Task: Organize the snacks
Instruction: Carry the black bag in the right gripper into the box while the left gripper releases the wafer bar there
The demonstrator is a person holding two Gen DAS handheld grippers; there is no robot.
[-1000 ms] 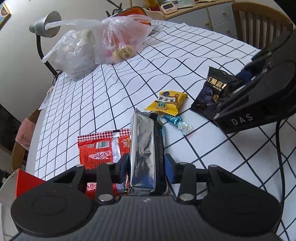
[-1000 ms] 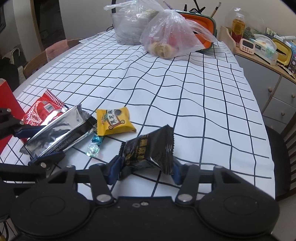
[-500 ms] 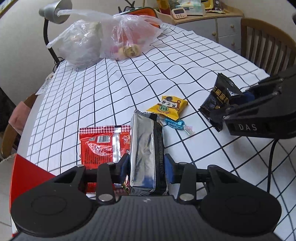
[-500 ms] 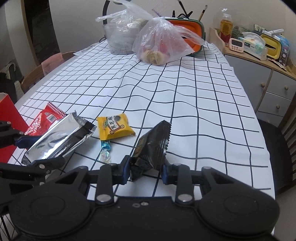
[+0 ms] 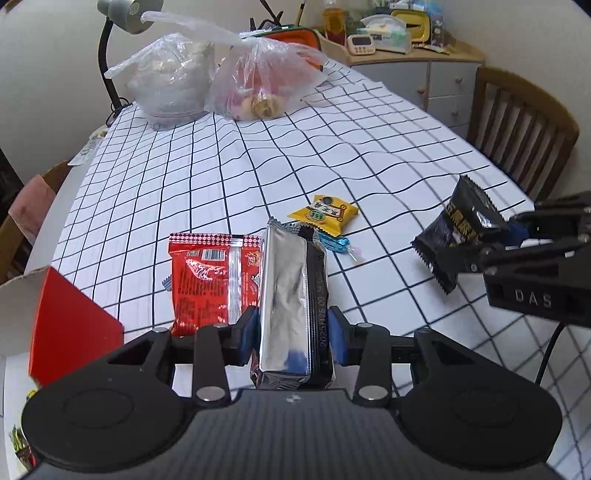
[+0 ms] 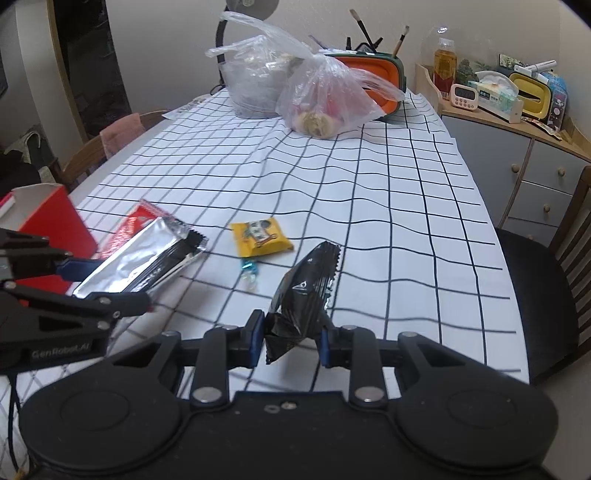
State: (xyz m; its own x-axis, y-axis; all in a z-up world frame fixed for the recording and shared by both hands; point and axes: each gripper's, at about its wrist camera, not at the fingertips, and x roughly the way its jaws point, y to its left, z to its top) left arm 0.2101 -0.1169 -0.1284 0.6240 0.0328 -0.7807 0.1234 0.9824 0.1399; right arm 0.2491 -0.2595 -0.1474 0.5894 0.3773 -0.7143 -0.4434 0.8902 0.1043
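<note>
My left gripper [image 5: 291,341] is shut on a silver foil snack pack [image 5: 288,295], held above the table; it also shows in the right wrist view [image 6: 136,258]. My right gripper [image 6: 291,343] is shut on a black snack packet [image 6: 303,291], lifted off the cloth, also seen in the left wrist view [image 5: 458,236]. On the checked tablecloth lie a red snack packet [image 5: 207,273], a yellow snack packet [image 5: 325,214] and a blue-wrapped candy [image 5: 336,245]. A red box [image 5: 70,325] stands at the near left edge.
Two clear plastic bags [image 5: 258,81] with food sit at the table's far end beside a desk lamp [image 5: 129,14] and an orange container [image 6: 376,77]. A wooden chair [image 5: 524,125] and a grey cabinet [image 6: 517,155] stand to the right.
Both grippers have risen and pulled back from the table, each still gripping its packet. The black packet has come up off the cloth and turned more on edge.
</note>
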